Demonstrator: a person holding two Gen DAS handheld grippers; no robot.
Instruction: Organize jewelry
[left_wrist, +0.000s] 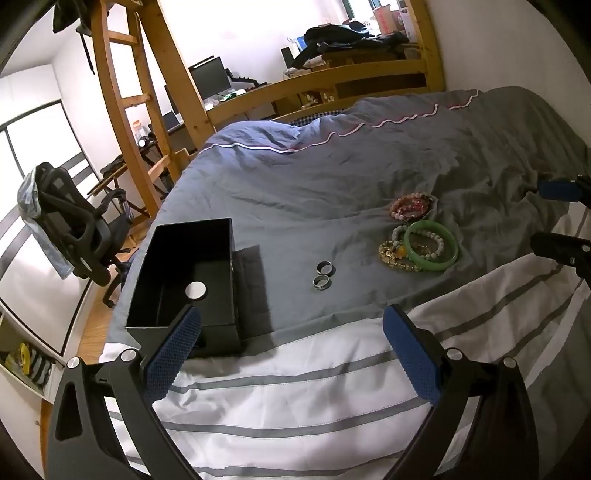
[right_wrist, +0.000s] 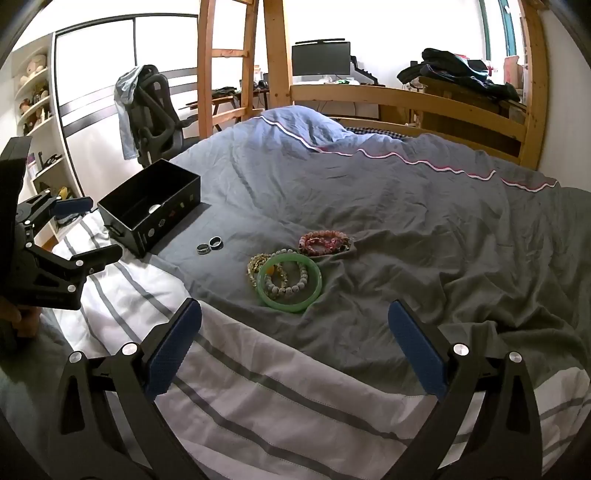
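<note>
Both grippers are hovering over the near edge of the bed, nothing gripped yet. Left gripper (left_wrist: 291, 354) jaws are standing wide apart and empty; right gripper (right_wrist: 295, 345) same, wide and empty.

Black box (left_wrist: 192, 273) is sitting open-topped on the grey duvet (left_wrist: 332, 177), just ahead of the left fingers, so it's likely the drop target; only a white disc (left_wrist: 195, 290) is showing on its floor. Its near corner is sitting close behind the left pad (left_wrist: 173, 354), a snag risk on any forward sweep.

Two metal rings (left_wrist: 322, 275) are lying touching each other between box and bracelets, apart from both. Green jade bangle (right_wrist: 290, 282) is lying flat, ringed around part of a pale beaded bracelet (right_wrist: 288, 286), with a gold-bead bracelet (right_wrist: 258, 267) touching its far-left side. Pink beaded bracelets (right_wrist: 325, 242) are sitting just beyond in a fold.

The pile is dead ahead of the right gripper, so I'm guessing the right picks and the left steadies the box. Room: open duvet all round; wrinkles are making the rings awkward to pinch. The overlapped bangle and beads may drag together.
</note>
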